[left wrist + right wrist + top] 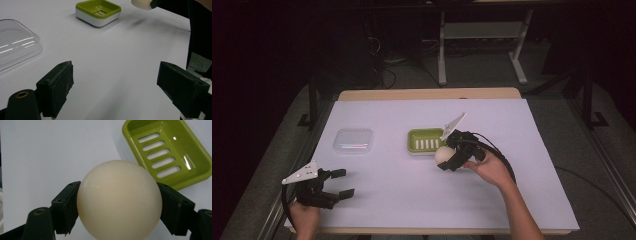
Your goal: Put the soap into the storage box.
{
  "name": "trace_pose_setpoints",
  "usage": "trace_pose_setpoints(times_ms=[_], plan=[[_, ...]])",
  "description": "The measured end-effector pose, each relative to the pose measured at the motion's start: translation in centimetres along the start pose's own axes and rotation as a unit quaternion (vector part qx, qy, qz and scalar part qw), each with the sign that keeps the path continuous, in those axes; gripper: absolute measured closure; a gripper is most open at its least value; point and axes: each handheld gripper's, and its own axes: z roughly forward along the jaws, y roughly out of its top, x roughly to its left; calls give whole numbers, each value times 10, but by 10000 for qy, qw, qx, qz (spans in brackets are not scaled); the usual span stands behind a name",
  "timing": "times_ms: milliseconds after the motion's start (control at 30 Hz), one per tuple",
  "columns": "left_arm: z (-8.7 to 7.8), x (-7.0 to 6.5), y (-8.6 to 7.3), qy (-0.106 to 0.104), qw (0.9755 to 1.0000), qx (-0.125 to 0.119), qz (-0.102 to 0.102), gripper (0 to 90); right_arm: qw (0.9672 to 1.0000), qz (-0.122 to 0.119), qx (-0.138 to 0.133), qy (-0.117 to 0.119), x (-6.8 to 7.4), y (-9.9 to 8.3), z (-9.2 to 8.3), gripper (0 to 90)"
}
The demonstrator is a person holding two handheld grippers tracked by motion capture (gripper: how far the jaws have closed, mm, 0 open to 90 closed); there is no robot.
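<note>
A cream round soap (119, 200) sits clamped between the jaws of my right gripper (448, 156), just off the front right corner of the green slotted soap dish (424, 140). In the right gripper view the dish (170, 150) lies empty beyond the soap, up and to the right. The left gripper view catches the soap (141, 3) at its top edge, with the dish (98, 11) further left. My left gripper (341, 184) rests near the table's front left corner, jaws wide open (115, 87) over bare white surface.
A clear plastic lid (353, 140) lies left of the dish, also seen in the left gripper view (16, 45). White paper (422, 200) covers the table. A black cable (502, 155) trails from the right gripper.
</note>
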Motion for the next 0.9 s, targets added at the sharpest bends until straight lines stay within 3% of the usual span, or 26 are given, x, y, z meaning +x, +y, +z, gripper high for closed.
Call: trace_pose_setpoints(times_ms=[900], plan=[[1, 0, 0, 4, 10000, -9, -17, 131, 10000, 1, -83, -29, -22, 45, -3, 240]])
